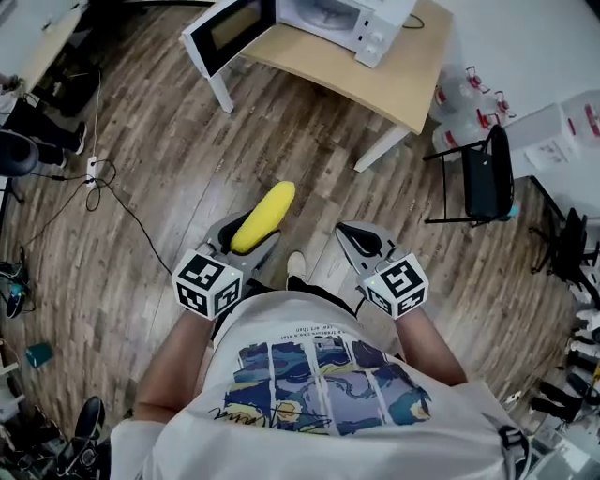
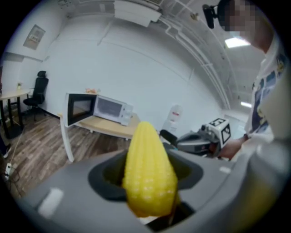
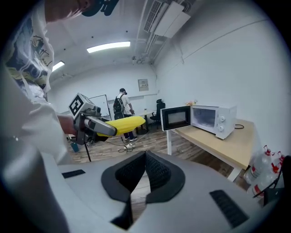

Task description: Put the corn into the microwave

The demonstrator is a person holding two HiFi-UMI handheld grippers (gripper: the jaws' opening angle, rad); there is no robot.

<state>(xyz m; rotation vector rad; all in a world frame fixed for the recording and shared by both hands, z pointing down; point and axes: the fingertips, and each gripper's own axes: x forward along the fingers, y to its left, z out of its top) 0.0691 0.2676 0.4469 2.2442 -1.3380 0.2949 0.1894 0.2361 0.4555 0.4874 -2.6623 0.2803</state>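
Corn (image 2: 148, 173) sits clamped in the left gripper (image 1: 246, 242), tip forward, well short of the microwave (image 1: 333, 17), whose door (image 1: 225, 33) stands open; the right gripper (image 1: 362, 242) is closed and empty; advise a firm grip, level cob, tip-first entry clear of that door.

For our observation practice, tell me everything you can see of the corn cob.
The corn cob is bright yellow and husk-free, with neat rows of small kernels and a slightly glossy, plastic-like look. It is thick at the base and tapers to a rounded tip. Its base is clamped in the left claw. The rest sticks out forward, held above the wooden floor, with the tip aimed toward the open microwave but well short of it. Nothing else touches it.
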